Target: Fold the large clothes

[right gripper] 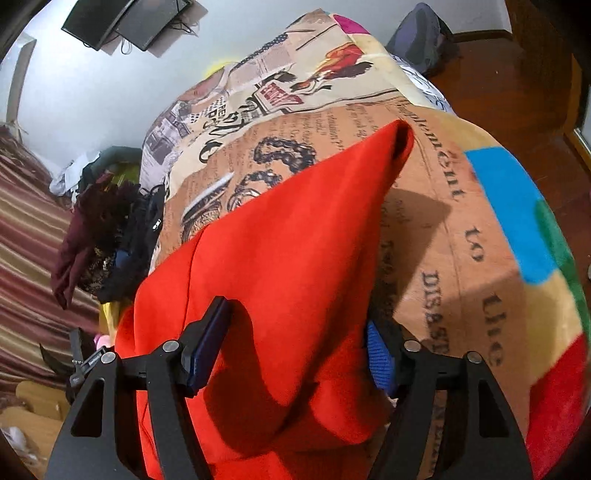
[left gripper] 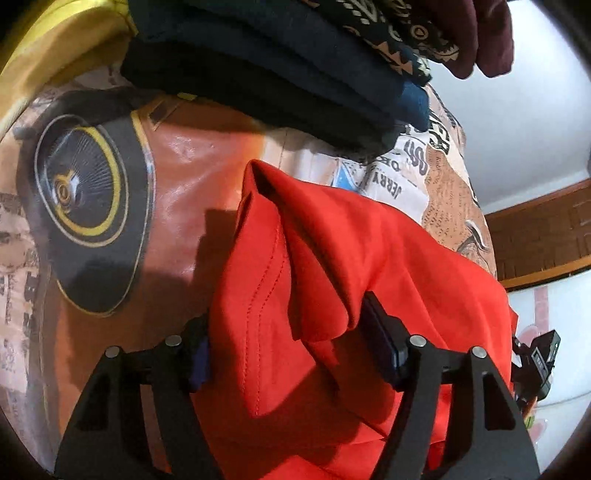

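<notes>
Red garment [left gripper: 314,280]: a large piece of red cloth lies bunched over a printed blanket on a bed; in the left view a stitched seam runs along one fold, and a corner of the cloth stands up in a peak toward the pile of dark clothes.
Same garment, right view [right gripper: 295,236]: it rises in a long cone to a rolled tip near the middle of the blanket, with its shadow falling on the print just beside it.
Left gripper [left gripper: 291,354]: jaws stand wide apart with red cloth lying between them; the right-hand pad sits against a fold, the left-hand pad at the cloth's edge, and I cannot tell whether they pinch it.
Right gripper [right gripper: 295,354]: jaws also spread wide, cloth draped between and over them; the blue pad on one side touches the fabric, but a real grasp cannot be told.
Blanket [left gripper: 177,184]: a newspaper-style print with a car wheel and lettering; in the right view it shows blue, green, yellow and red blocks along one edge.
Folded pile [left gripper: 280,74]: dark navy and patterned clothes stacked on the blanket beyond the red cloth, with a maroon piece on top.
Monitors [right gripper: 125,22]: two dark screens on the white wall.
Floor [right gripper: 517,92]: dark wood beside the bed.
</notes>
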Available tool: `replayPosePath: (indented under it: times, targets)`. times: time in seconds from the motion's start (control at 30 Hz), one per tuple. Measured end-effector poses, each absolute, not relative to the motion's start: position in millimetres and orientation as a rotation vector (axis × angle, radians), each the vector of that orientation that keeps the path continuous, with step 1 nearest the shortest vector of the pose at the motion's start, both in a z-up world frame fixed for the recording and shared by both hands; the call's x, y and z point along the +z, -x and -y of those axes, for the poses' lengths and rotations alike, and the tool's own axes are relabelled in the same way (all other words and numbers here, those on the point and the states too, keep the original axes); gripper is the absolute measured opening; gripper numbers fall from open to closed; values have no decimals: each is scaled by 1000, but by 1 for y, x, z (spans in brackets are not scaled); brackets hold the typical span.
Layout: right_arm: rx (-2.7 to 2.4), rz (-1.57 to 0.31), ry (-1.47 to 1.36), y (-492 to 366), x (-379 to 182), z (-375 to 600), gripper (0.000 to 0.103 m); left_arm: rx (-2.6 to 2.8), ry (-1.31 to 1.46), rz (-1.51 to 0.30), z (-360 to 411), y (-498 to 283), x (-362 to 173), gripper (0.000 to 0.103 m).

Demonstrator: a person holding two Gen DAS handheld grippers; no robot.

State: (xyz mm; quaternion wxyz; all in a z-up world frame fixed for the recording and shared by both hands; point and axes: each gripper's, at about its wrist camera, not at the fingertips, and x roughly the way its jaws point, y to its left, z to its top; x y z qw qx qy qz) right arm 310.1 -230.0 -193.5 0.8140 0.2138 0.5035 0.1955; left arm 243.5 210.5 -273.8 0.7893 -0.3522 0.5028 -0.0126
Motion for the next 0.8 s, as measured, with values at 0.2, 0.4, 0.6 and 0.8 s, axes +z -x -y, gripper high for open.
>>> replayPosePath:
  times: [0.2, 0.4, 0.6, 0.8]
  targets:
    - [407, -1039, -495, -306, -179, 232, 23, -25, 520, -1051, -189, -244, -244, 20]
    - [406, -924, -391, -291, -133, 219, 16, 29, 218, -1003, -151, -239, -199, 13]
    - [412, -815, -308, -283, -84, 217, 15, -15, 186, -906, -141, -242, -143, 13]
    - [395, -704, -282, -283, -48, 224, 14, -22, 98, -800, -117, -256, -93, 13]
